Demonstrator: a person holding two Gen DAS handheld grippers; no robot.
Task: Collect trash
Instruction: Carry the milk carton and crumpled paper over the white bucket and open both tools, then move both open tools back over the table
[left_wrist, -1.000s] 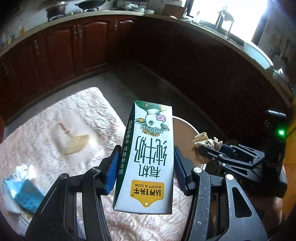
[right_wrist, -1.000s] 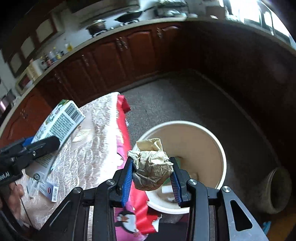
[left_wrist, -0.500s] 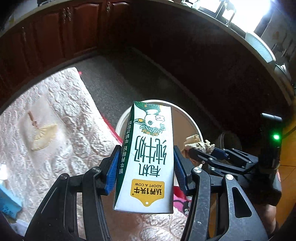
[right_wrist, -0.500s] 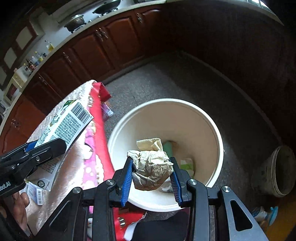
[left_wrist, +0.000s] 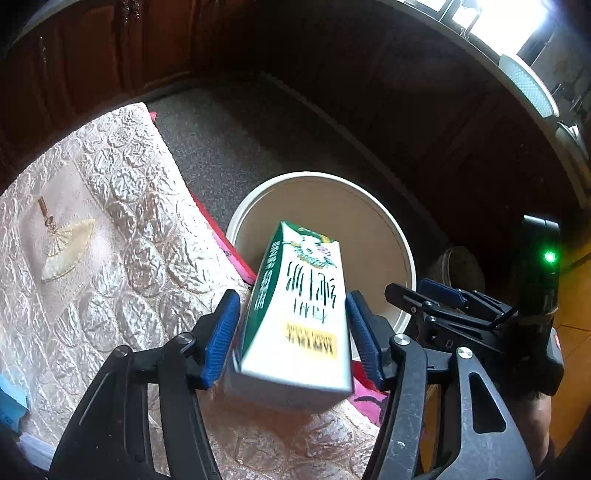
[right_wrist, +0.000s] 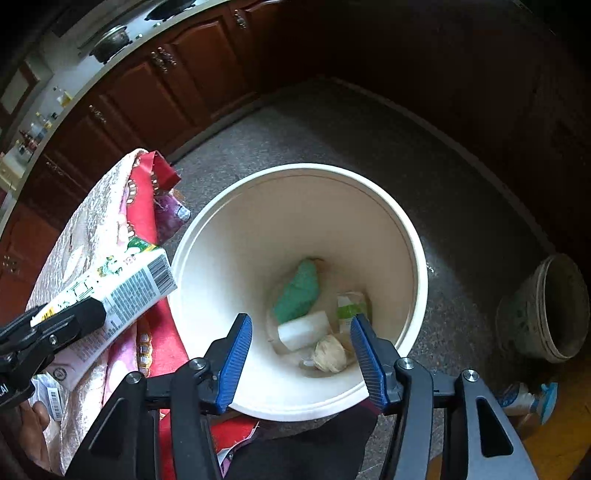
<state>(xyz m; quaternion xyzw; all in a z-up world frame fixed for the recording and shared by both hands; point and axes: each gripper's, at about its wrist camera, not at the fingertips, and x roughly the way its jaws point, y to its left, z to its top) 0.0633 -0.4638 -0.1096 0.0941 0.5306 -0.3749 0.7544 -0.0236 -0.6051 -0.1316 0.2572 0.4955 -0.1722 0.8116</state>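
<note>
A green and white milk carton sits tilted and blurred between the blue pads of my left gripper. The jaws are opening and a gap shows at the left pad. The carton's far end points over the white bucket. My right gripper hangs over the bucket with its jaws opening and nothing between them. The crumpled brown paper ball lies at the bucket's bottom beside a green lump, a white piece and a small carton. The right wrist view also shows the milk carton at the left.
The table with a quilted pink cloth and a red cloth edge stands against the bucket's left side. On the floor to the right are a grey pot and a spray bottle. Dark wooden cabinets ring the room.
Both grippers have sunk toward the bucket. The right jaws have opened and the paper ball has dropped into the bucket. The left jaws have widened and the carton has tipped forward.
</note>
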